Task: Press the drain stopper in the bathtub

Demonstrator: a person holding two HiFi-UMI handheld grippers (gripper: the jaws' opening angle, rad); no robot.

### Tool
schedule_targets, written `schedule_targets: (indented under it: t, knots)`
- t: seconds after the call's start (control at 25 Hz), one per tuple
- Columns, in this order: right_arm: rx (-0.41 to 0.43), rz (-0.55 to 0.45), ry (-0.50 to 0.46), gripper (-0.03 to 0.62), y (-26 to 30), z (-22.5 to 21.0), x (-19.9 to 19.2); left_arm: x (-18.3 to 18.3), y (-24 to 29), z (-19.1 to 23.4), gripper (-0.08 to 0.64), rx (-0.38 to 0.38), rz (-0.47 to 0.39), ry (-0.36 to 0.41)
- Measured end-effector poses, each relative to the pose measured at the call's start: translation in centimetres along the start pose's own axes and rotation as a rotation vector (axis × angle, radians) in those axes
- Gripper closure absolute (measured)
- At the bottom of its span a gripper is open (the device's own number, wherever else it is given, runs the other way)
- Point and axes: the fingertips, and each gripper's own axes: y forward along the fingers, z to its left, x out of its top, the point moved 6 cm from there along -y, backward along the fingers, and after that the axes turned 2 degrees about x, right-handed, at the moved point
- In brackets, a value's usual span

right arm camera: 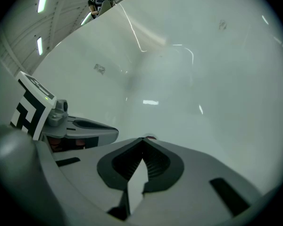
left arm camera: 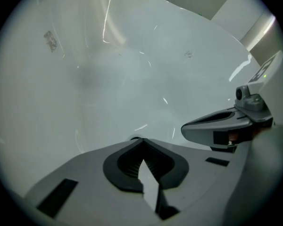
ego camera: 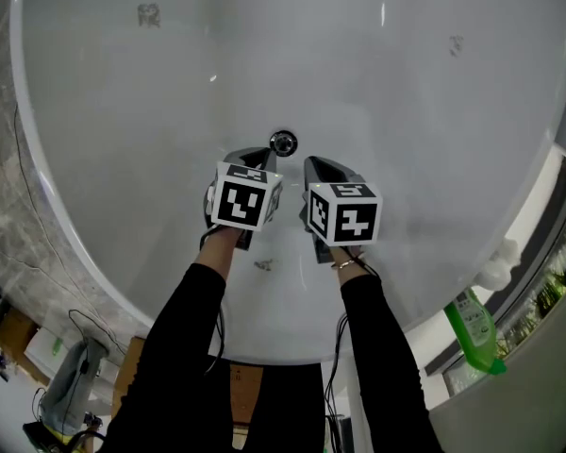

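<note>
White tub all round; stopper sits at its low point, just ahead of our tips. Left gripper and right gripper closed, empty, which we judge suits pressing.

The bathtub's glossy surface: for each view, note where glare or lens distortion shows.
Head view: the wide lens bows the rim of the bathtub into a curve, and the metal drain stopper glints. Left gripper view: a bright streak runs down the upper-left wall, and the corners go black. Right gripper view: pale lamp reflections sit on the wall, and the edges darken and curve.
</note>
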Motion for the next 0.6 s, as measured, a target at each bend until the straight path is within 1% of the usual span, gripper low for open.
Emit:
schedule_targets:
  t: [0.6]
  knots:
    - [-0.021, -0.069, -0.04, 0.591, -6.0, 2.9, 1.0, 1.8, -8.0, -1.9, 0.555, -0.023, -0.053, -0.005]
